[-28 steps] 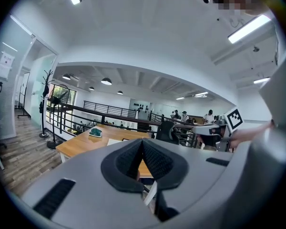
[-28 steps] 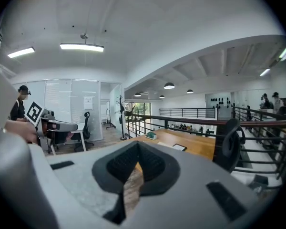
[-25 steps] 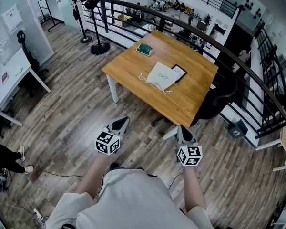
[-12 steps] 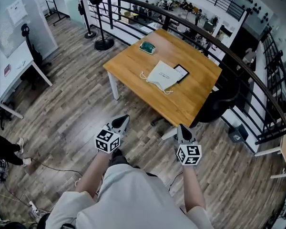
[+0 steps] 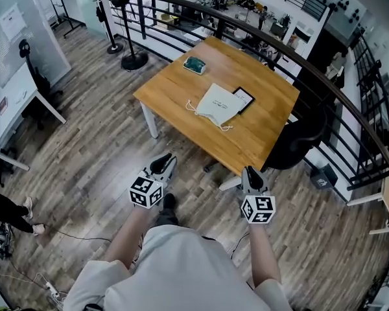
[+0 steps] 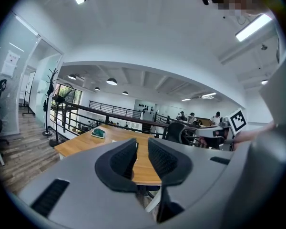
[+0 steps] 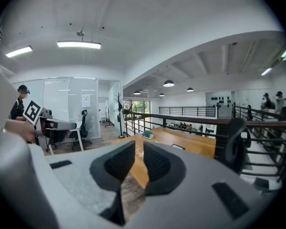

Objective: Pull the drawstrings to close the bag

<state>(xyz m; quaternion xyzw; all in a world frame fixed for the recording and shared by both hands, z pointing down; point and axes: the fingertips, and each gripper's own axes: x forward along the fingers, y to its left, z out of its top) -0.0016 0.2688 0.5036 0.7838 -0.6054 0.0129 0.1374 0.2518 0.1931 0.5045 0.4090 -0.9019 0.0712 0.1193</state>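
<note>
A white drawstring bag [image 5: 218,103] lies flat in the middle of the wooden table [image 5: 175,86], its cords trailing off its left and near edges. Both grippers hang over the floor, well short of the table. My left gripper [image 5: 163,163] points at the table's near corner; its jaws have just been opening and stand a little apart [image 6: 142,142] with nothing between them. My right gripper [image 5: 250,173] is level with it by the table's near edge, and its jaws [image 7: 139,144] also show a narrow empty gap. The bag [image 7: 138,152] shows far off through that gap.
A black tablet [image 5: 241,99] lies against the bag's far right side. A green object [image 5: 194,64] sits near the table's far left edge. A dark office chair [image 5: 297,140] stands at the table's right. A curved railing [image 5: 324,83] runs behind, with a stand base [image 5: 134,61] at left.
The person has stepped toward the table, which now sits slightly lower and further left in the head view. Both grippers have come forward with the body, side by side as before.
</note>
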